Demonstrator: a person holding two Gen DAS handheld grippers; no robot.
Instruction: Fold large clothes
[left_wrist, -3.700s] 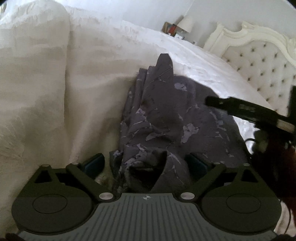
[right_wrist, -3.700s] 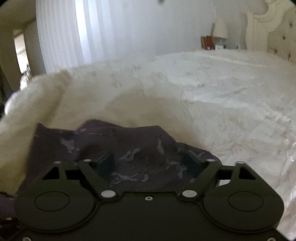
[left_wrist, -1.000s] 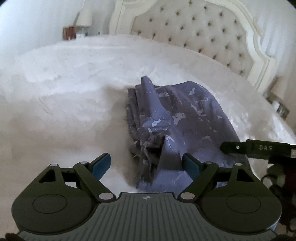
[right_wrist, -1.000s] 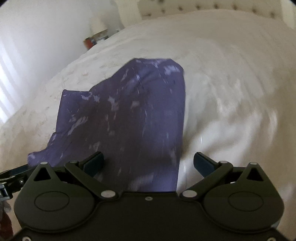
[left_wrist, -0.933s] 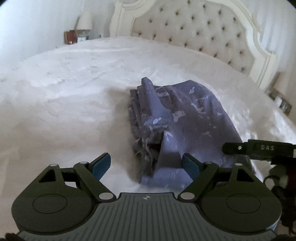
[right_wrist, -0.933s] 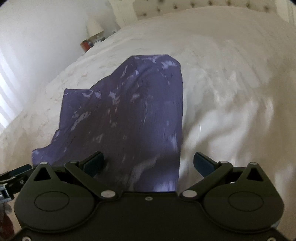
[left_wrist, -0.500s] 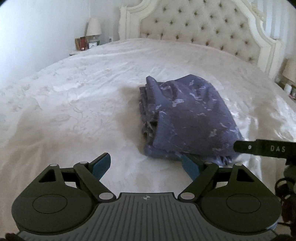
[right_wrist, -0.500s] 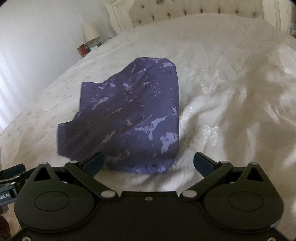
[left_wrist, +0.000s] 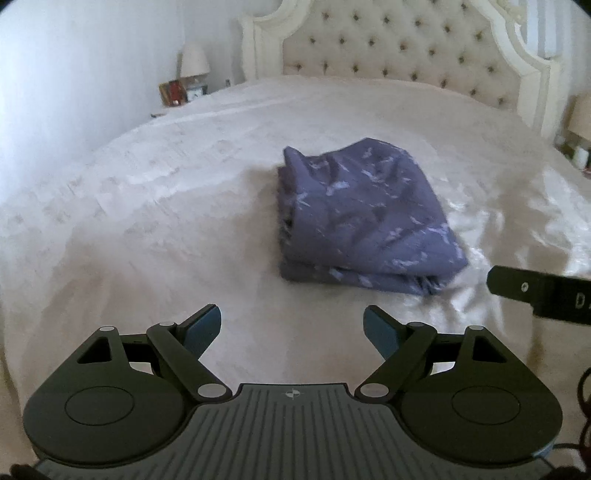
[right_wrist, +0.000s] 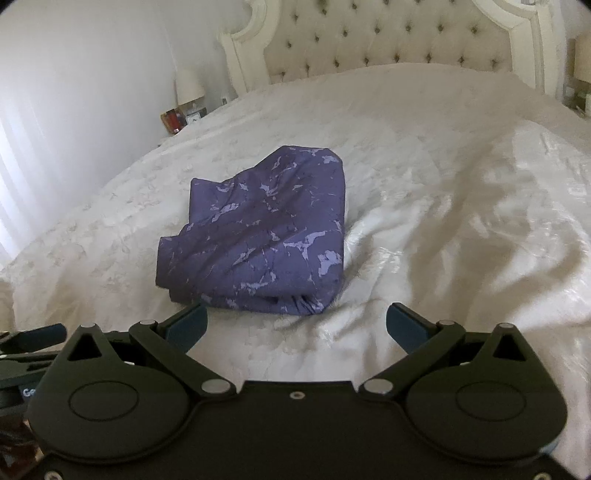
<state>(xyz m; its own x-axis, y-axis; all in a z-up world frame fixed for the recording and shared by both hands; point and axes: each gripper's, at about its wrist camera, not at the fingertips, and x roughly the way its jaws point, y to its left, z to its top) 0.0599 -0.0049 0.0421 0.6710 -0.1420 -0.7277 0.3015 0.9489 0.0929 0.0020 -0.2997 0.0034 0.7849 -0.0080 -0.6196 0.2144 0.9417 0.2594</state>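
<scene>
A purple garment with pale marbled marks (left_wrist: 365, 218) lies folded into a thick rectangle in the middle of the white bed (left_wrist: 147, 221). It also shows in the right wrist view (right_wrist: 266, 236). My left gripper (left_wrist: 291, 328) is open and empty, held above the bed short of the garment's near edge. My right gripper (right_wrist: 295, 323) is open and empty, also just short of the near edge. Part of the right gripper (left_wrist: 539, 295) shows at the right edge of the left wrist view.
A tufted cream headboard (left_wrist: 406, 55) stands at the far end of the bed. A nightstand with a lamp (left_wrist: 194, 62) and small items is at the far left. Another lamp (left_wrist: 580, 118) stands at the far right. The bedspread is wrinkled to the right (right_wrist: 480, 229).
Both grippers have let go of the garment and pulled back from it. It now lies folded on the bed, farther from both cameras.
</scene>
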